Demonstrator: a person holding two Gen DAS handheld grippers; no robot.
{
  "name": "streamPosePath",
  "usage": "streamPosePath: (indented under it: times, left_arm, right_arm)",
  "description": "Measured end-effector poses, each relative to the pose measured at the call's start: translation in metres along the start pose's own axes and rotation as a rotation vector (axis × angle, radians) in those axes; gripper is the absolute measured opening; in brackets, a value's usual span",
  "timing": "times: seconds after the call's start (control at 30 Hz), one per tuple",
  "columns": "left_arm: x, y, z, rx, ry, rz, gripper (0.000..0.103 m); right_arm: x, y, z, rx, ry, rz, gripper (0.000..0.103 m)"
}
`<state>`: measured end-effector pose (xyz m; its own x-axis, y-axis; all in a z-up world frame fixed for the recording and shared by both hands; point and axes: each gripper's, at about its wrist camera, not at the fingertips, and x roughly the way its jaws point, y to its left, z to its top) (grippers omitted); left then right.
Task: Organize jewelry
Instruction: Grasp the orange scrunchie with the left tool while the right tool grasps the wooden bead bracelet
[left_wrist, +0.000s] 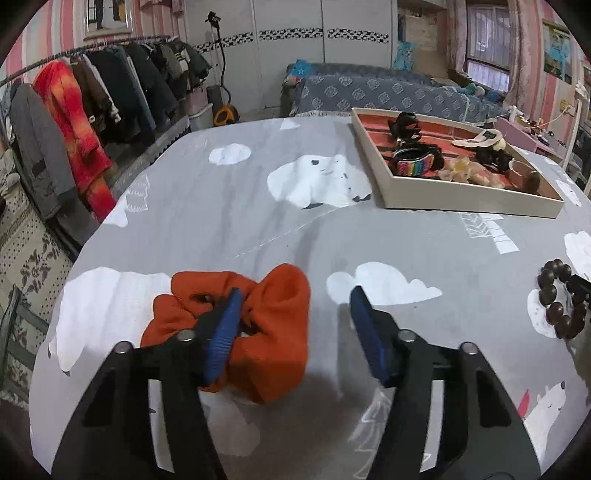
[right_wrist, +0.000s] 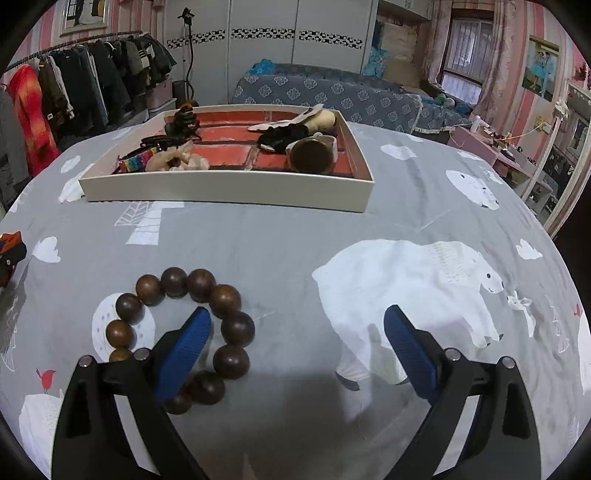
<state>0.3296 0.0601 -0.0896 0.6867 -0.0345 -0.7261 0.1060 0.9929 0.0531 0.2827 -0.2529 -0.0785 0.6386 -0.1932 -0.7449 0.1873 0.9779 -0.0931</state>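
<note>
Scrunchie (left_wrist: 258, 325), soft and light, lies bunched round the half-open left gripper's (left_wrist: 295, 299) near jaw, unpinched; stiff bead bracelet (right_wrist: 184, 332) rings the wide-open right gripper's (right_wrist: 295, 317) jaw; pinch each band.

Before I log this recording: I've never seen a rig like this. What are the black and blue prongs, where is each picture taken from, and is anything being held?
There is no robot here. A person holds a two-finger gripper in each hand, and a fisheye camera on each looks forward along its blue-padded fingers.

The left wrist view shows the left gripper open, one finger resting over an orange scrunchie; nothing is clamped.

The right wrist view shows the right gripper open, one finger reaching inside a ring of dark wooden beads, also not clamped.

Both items lie on a grey polar-bear sheet. Further back sits a shallow tray already holding hair ties and other accessories.
</note>
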Motion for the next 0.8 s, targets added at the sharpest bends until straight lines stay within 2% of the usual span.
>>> streamPosePath:
  times: [0.07, 0.17, 0.27, 0.37, 0.47, 0.7, 0.8]
  left_arm:
    - [0.000, 0.001, 0.000, -0.003, 0.001, 0.004, 0.052]
    - [0.002, 0.004, 0.001, -0.004, 0.003, 0.018, 0.042]
    - [0.003, 0.007, 0.001, -0.007, 0.010, 0.028, 0.033]
    - [0.004, 0.013, 0.001, -0.021, 0.014, 0.025, 0.029]
    - [0.005, 0.015, 0.001, -0.031, 0.016, 0.024, 0.024]
    - [0.004, 0.013, 0.001, -0.020, 0.006, 0.037, 0.020]
    - [0.003, 0.012, 0.001, -0.018, -0.003, 0.046, 0.017]
  right_arm:
    - [0.002, 0.000, 0.000, -0.003, 0.013, 0.010, 0.080]
    - [0.006, 0.003, -0.002, -0.016, 0.032, 0.030, 0.072]
    - [0.004, 0.008, -0.003, -0.034, 0.029, 0.045, 0.060]
    - [0.003, 0.010, -0.004, -0.041, 0.030, 0.072, 0.050]
    - [0.002, 0.012, -0.004, -0.048, 0.031, 0.081, 0.046]
    - [0.002, 0.014, -0.005, -0.058, 0.033, 0.076, 0.043]
    - [0.001, 0.019, -0.005, -0.071, 0.032, 0.095, 0.028]
